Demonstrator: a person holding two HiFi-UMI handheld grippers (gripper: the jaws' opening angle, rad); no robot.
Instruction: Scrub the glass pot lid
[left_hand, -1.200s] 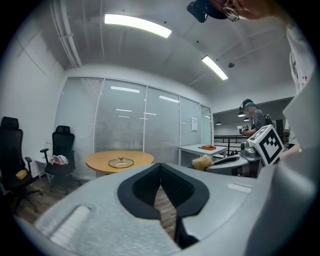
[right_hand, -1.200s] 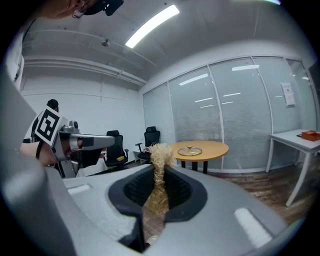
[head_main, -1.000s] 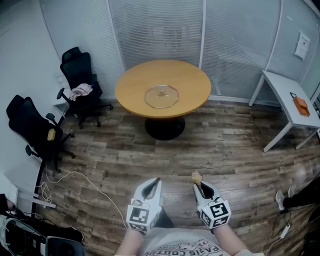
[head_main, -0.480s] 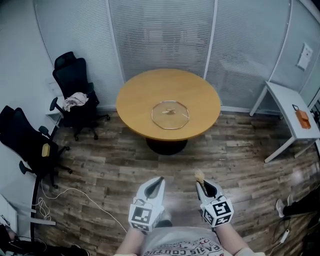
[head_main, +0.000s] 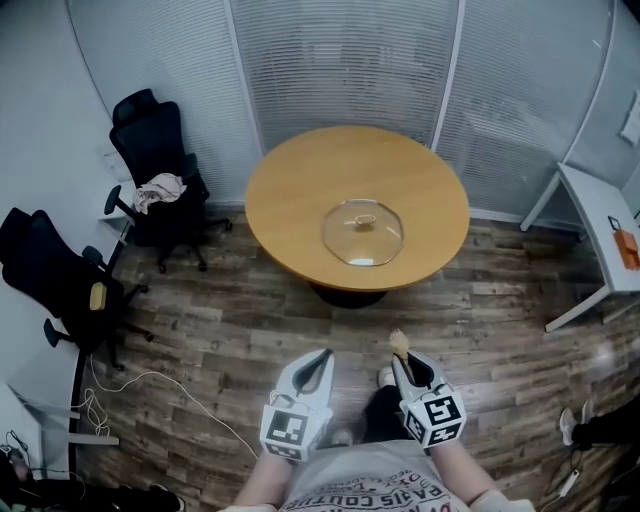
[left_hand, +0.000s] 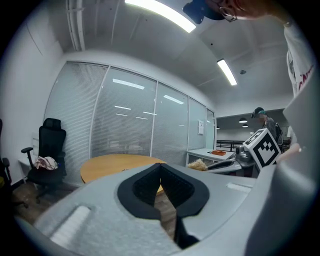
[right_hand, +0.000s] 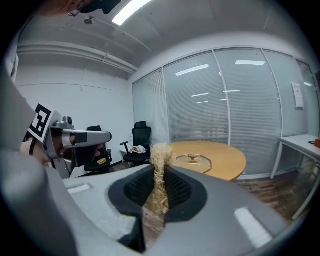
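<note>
A glass pot lid (head_main: 363, 232) with a knob lies on the round wooden table (head_main: 300, 195) ahead of me; it also shows small in the right gripper view as the lid (right_hand: 191, 161). My right gripper (head_main: 401, 362) is shut on a tan fibrous scrubber (head_main: 397, 343), whose tuft (right_hand: 160, 159) sticks up between the jaws. My left gripper (head_main: 324, 360) is shut with nothing in it, its tips (left_hand: 160, 169) touching. Both grippers hang over the wood floor, well short of the table.
Two black office chairs (head_main: 150, 150) (head_main: 55, 275) stand at the left, one with a cloth on its seat. A white side table (head_main: 600, 235) with an orange object (head_main: 626, 247) is at the right. A white cable (head_main: 150, 385) trails on the floor. Glass walls with blinds behind.
The table and lid have come closer and shifted right in the head view as I walked forward. Both grippers keep their pose, the scrubber still held.
</note>
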